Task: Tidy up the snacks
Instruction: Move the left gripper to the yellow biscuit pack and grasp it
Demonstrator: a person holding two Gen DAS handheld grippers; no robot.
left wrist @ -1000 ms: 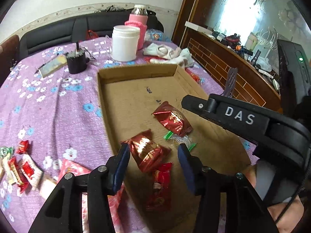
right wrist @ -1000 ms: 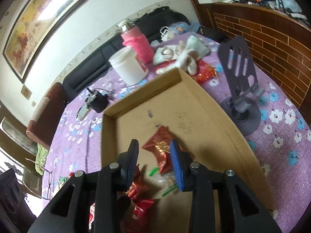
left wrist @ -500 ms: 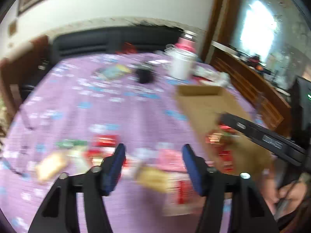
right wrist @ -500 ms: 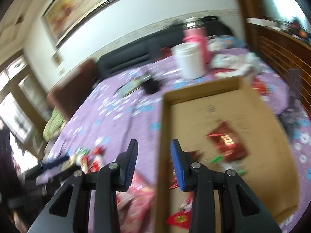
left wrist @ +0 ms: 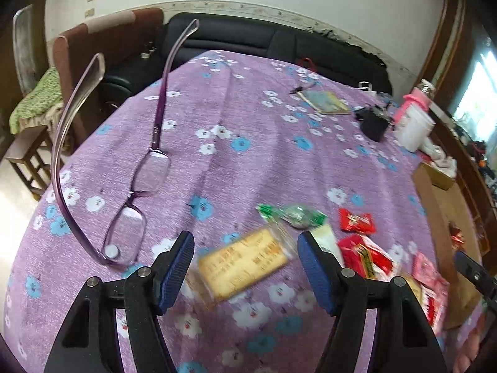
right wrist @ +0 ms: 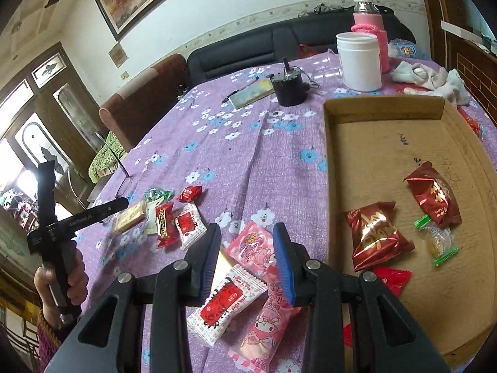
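Note:
My left gripper [left wrist: 247, 262] stands open, its jaws wide on either side of a yellow cracker pack [left wrist: 245, 264] that lies on the purple cloth; the pads do not touch it. A green candy [left wrist: 293, 214] and red packets [left wrist: 355, 220] lie just beyond. My right gripper [right wrist: 248, 248] is open with a narrow gap, above a pink packet [right wrist: 251, 242], holding nothing. A white-and-red packet [right wrist: 223, 307] and another pink packet [right wrist: 267, 317] lie under it. The cardboard tray [right wrist: 329, 155] at the right holds two dark red packs [right wrist: 376, 236], a clear candy [right wrist: 438, 242] and a red packet [right wrist: 391, 279].
Purple-framed glasses [left wrist: 136, 186] lie left of the left gripper. At the far side of the table stand a white jar [right wrist: 360, 62], a pink flask [right wrist: 369, 21], a black pot [right wrist: 289, 87], a notebook [right wrist: 251, 91] and a white cloth [right wrist: 431, 77]. A hand [right wrist: 62, 276] holds the left gripper.
Both grippers swung left from over the tray to the loose snacks on the cloth. The left jaws now stand wider. The right jaws kept their gap.

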